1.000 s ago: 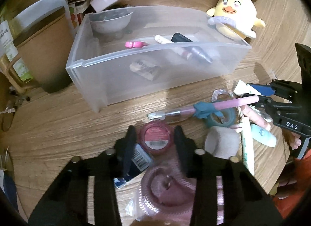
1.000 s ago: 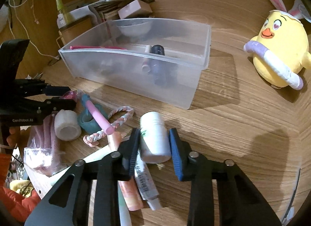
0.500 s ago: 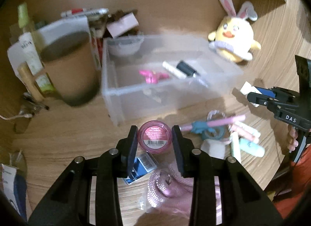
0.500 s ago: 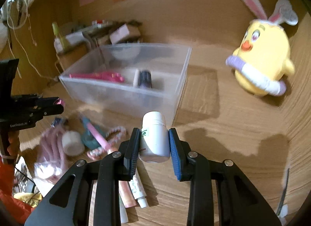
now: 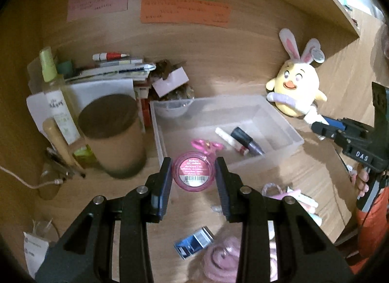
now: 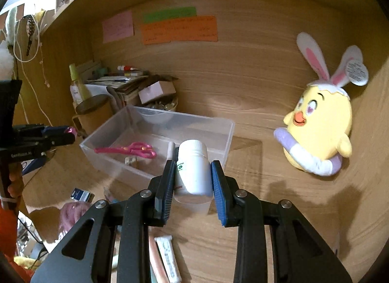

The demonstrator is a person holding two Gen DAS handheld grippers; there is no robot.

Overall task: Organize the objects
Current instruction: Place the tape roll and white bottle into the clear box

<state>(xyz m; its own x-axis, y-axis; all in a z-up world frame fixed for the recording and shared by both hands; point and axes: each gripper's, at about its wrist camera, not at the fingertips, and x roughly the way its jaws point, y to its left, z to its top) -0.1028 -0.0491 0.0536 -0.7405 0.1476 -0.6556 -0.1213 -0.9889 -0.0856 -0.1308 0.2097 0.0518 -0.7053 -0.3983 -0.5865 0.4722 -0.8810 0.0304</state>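
Desk lot: two handheld grippers, each carrying one container above a clear storage bin.

Left wrist view: left gripper (image 5: 193, 176) pinches a round pink jar (image 5: 193, 172), barcode label facing the camera, held in the air in front of the clear plastic bin (image 5: 279, 122). The bin holds pink scissors (image 5: 206, 145) and two slim cosmetic tubes (image 5: 239, 140). A brown lidded canister (image 5: 114, 134) stands left of the bin, a yellow bunny-eared plush (image 5: 295, 93) at its far right corner. A blue packet (image 5: 194, 244) lies on the wooden desk (image 5: 323, 183) below. Right wrist view: right gripper (image 6: 193, 181) clamps a white capped bottle (image 6: 193, 167), cap pointing away, raised before the bin's near right corner.
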